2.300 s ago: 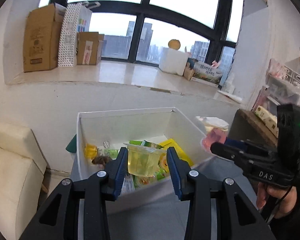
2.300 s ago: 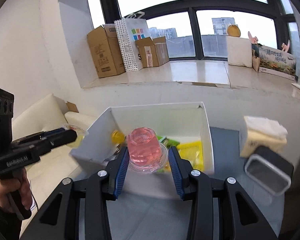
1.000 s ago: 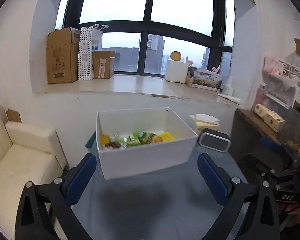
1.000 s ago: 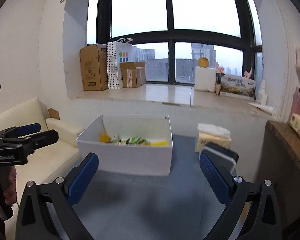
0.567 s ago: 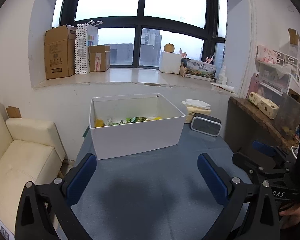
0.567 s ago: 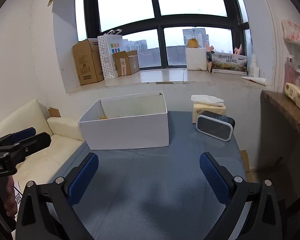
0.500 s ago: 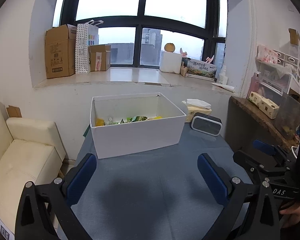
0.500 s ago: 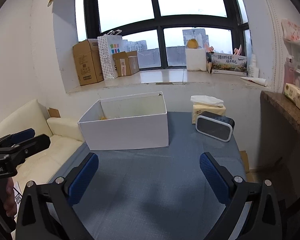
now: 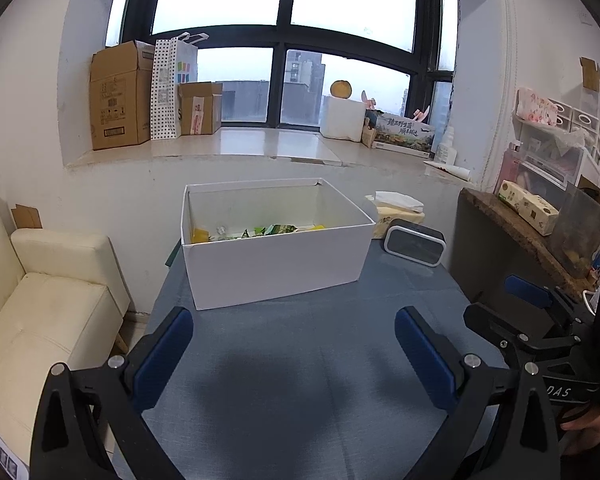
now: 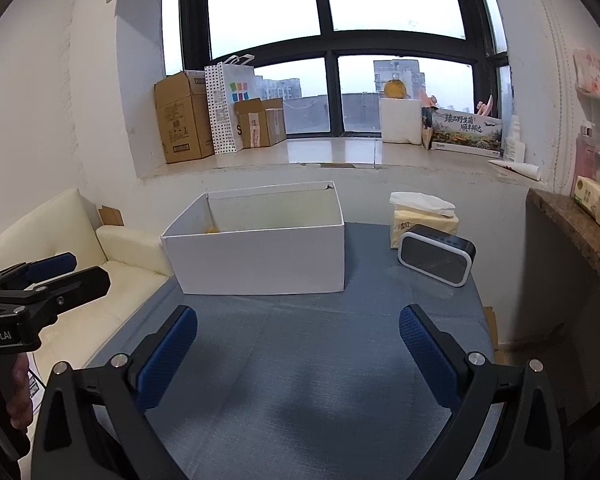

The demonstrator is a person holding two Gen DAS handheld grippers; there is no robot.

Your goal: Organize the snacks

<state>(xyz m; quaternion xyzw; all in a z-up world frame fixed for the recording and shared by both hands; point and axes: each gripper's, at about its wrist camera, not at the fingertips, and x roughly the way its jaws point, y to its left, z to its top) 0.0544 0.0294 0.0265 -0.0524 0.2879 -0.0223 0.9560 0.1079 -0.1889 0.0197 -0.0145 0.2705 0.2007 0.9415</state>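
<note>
The snacks (image 9: 260, 232) lie low in the white box (image 9: 276, 264) on the counter (image 9: 300, 360): small packets and something yellow, likely light, crinkly and slippery, best pinched across the middle. The left gripper (image 9: 294, 354) and right gripper (image 10: 298, 354) hover apart from the box, spread wide and empty.

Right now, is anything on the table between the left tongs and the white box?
Nothing visible: only bare blue-grey tablecloth lies between the open left tongs and the white cardboard box.
</note>
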